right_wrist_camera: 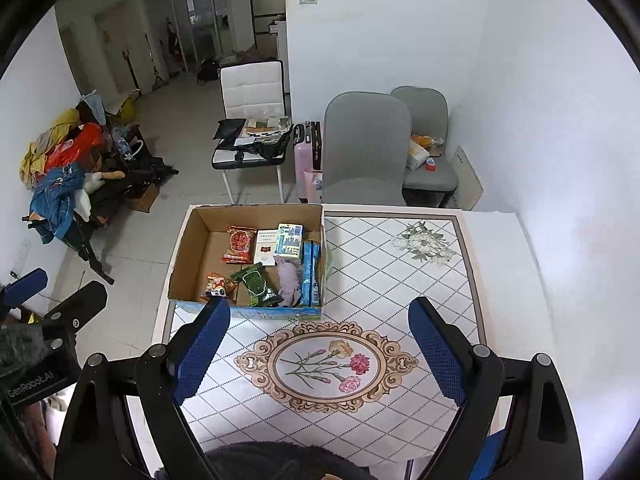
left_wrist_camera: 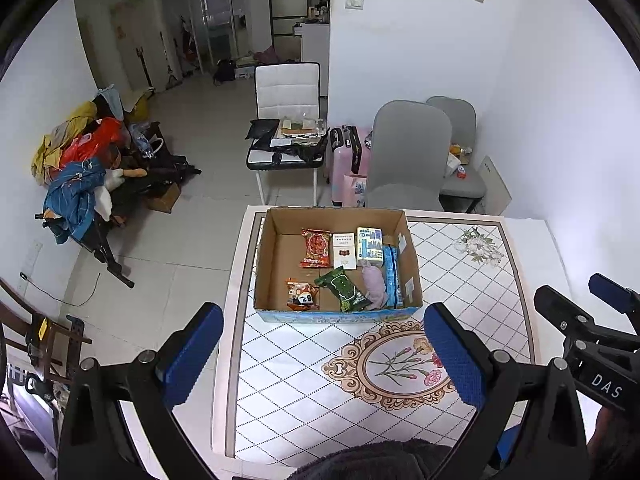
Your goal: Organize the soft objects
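A surface (left_wrist_camera: 460, 272) with a white diamond-patterned floral cloth stands in a tiled room, two grey fabric chairs (left_wrist_camera: 408, 152) beyond its far edge. At its far left sits an open brown cardboard box (left_wrist_camera: 412, 264) holding snack packets and a limp lilac cloth (left_wrist_camera: 374, 286), long axis near-to-far. The left tool (left_wrist_camera: 324, 344) and right tool (right_wrist_camera: 320, 340) hover spread, holding nothing

Open cardboard box (left_wrist_camera: 412, 276) on table, snack packets (left_wrist_camera: 316, 247), lilac cloth (left_wrist_camera: 375, 285) inside
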A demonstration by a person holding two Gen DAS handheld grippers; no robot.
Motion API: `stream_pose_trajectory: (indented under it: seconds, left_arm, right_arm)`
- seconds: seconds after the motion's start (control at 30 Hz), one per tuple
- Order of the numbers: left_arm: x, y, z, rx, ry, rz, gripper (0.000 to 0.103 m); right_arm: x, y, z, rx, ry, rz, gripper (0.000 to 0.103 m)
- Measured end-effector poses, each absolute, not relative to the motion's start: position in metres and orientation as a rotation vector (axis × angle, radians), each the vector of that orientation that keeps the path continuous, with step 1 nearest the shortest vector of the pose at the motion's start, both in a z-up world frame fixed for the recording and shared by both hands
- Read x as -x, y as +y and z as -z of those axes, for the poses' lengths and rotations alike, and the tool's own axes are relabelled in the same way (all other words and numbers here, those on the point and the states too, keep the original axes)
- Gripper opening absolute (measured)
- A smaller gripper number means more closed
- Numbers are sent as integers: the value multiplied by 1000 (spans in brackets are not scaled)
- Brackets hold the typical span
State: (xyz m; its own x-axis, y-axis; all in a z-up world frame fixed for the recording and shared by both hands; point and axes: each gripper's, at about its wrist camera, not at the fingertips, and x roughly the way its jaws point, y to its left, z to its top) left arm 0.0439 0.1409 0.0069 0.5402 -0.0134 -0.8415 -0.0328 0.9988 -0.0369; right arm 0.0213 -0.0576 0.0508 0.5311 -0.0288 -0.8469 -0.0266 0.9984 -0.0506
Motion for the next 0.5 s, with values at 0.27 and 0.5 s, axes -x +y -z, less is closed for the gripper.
stream_pose_trajectory:
  seconds: [0.27, 0.5]
  left_arm:
    - [-44, 139, -5, 57, 1011, -14, 103]
    - [-47, 135, -1, 63, 1018, -14, 103]
  right_arm:
    - [-21, -67, -47, 63, 1018, 24, 93]
    - [-24, -72, -42, 61, 1030, 29, 93]
